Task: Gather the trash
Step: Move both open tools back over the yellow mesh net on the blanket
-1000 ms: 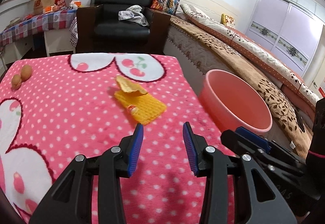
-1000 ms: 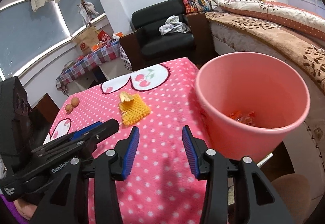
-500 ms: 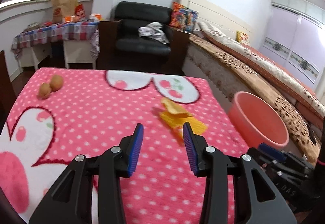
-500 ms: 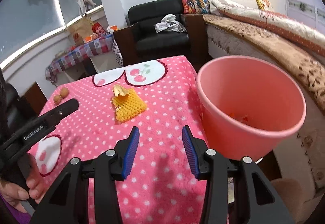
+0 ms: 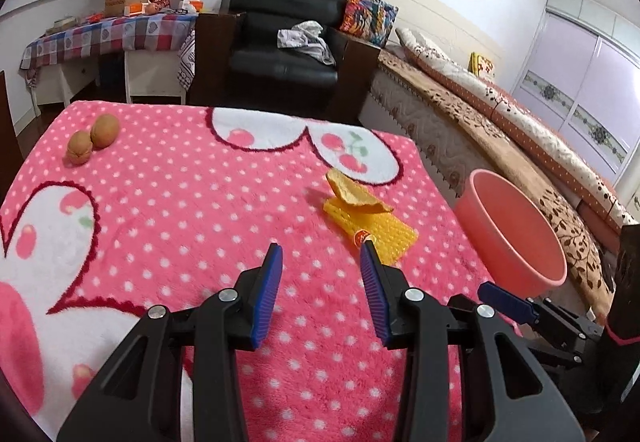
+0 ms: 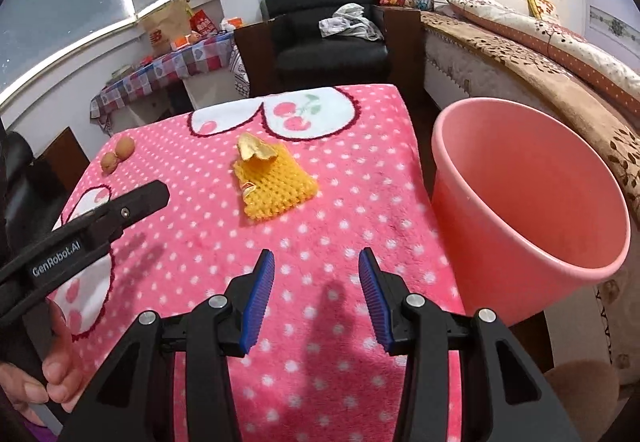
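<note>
Yellow foam netting, a flat mesh with a curled peel on it, is lying on the fluffy dotted blanket, left of the round pink bucket. We are holding the left gripper and right gripper released, grasping nothing.

Ahead of me, a yellow foam net lies flat on the pink blanket, a curled peel atop, pink bucket beside.
</note>
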The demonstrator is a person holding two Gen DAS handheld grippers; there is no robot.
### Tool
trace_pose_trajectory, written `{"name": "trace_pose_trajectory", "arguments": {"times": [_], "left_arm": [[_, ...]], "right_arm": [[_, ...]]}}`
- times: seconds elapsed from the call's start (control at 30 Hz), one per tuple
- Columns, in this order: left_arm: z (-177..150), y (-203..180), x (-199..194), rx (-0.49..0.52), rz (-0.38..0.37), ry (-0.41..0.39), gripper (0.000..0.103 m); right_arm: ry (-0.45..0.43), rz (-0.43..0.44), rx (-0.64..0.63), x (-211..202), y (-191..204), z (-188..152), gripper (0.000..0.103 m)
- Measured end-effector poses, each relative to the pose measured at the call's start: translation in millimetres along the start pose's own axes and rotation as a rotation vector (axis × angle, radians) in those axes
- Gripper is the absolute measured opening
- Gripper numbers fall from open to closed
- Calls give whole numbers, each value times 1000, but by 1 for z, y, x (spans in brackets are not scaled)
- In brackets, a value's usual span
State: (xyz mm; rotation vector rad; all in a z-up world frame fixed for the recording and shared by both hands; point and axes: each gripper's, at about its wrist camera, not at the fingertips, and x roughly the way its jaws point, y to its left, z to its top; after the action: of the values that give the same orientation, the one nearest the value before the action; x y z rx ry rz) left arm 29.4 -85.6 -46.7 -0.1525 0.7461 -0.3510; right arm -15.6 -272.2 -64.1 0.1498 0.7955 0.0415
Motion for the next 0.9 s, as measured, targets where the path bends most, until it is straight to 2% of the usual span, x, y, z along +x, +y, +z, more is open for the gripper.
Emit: {"name": "trace_pose_trajectory", "arguments": {"times": [0.13,0.27,0.47,0.6,0.73,0.9], "left_arm": [[-1,-8,6,35,15,23,40],[-3,-11,4,54,37,7,41],[-2,-3,3,6,98,-7,40],[-2,4,-8,-25,140,-60,40],[-1,7,-12,-40,177,-73,40],[0,14,-14,-72,162,-78,40]], "right_arm": [[-18,2,28,-3,-6,-1,43],[-17,28,44,-3,-10,0,43],[-34,59,61,-7,-14,0,43],[-59,65,15,-11,-6,-2,43],[-73,74,-26,-14,1,-3,43],[-76,80,-23,-15,0,-3,43]]}}
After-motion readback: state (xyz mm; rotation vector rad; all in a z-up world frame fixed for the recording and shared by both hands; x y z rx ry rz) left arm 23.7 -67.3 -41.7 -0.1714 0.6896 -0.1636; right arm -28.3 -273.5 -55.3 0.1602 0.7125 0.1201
